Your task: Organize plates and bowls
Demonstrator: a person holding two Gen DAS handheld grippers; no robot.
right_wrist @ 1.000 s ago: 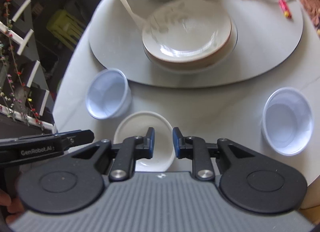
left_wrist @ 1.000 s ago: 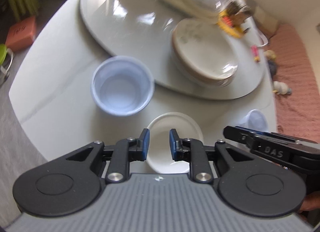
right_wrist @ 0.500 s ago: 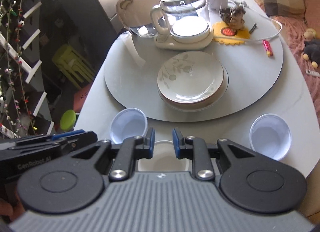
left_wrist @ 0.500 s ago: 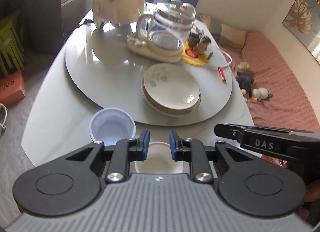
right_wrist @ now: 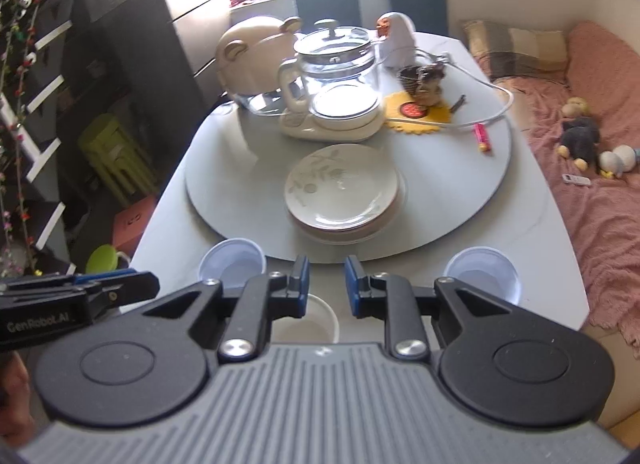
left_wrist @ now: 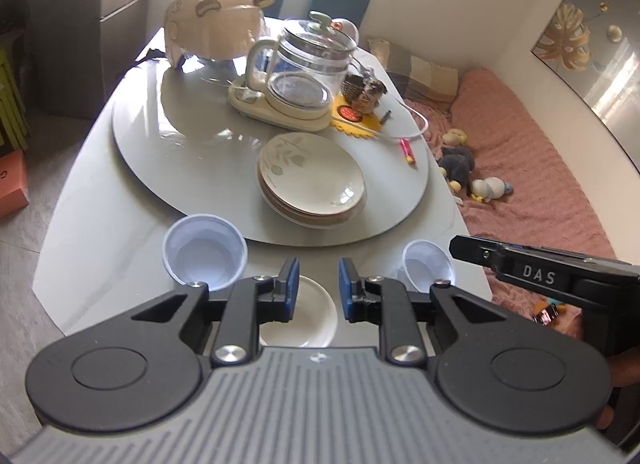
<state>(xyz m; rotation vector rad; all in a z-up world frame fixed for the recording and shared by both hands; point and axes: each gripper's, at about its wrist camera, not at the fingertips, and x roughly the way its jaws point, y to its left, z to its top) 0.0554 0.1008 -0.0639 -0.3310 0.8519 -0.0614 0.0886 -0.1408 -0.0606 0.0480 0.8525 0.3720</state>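
A stack of cream plates with a leaf pattern (left_wrist: 312, 181) (right_wrist: 343, 187) sits on the grey turntable (left_wrist: 192, 159) (right_wrist: 232, 195). Two pale blue plastic bowls stand on the table's front edge, one at the left (left_wrist: 204, 252) (right_wrist: 232, 264) and one at the right (left_wrist: 427, 266) (right_wrist: 482, 274). A small white dish (left_wrist: 308, 316) (right_wrist: 308, 322) lies between them, partly hidden by my fingers. My left gripper (left_wrist: 318, 288) and right gripper (right_wrist: 326, 282) are open with a narrow gap, empty, held above the white dish.
A glass kettle on a cream base (left_wrist: 304, 75) (right_wrist: 336, 79), a bear-shaped food cover (left_wrist: 212, 23), a yellow coaster (left_wrist: 356, 119) and a red pen (left_wrist: 408, 149) sit at the turntable's back. A pink sofa with toys (left_wrist: 520, 167) is on the right.
Both grippers have tilted up and pulled back from the table, so the whole table shows. The jaws keep the same gap. No dish has moved.
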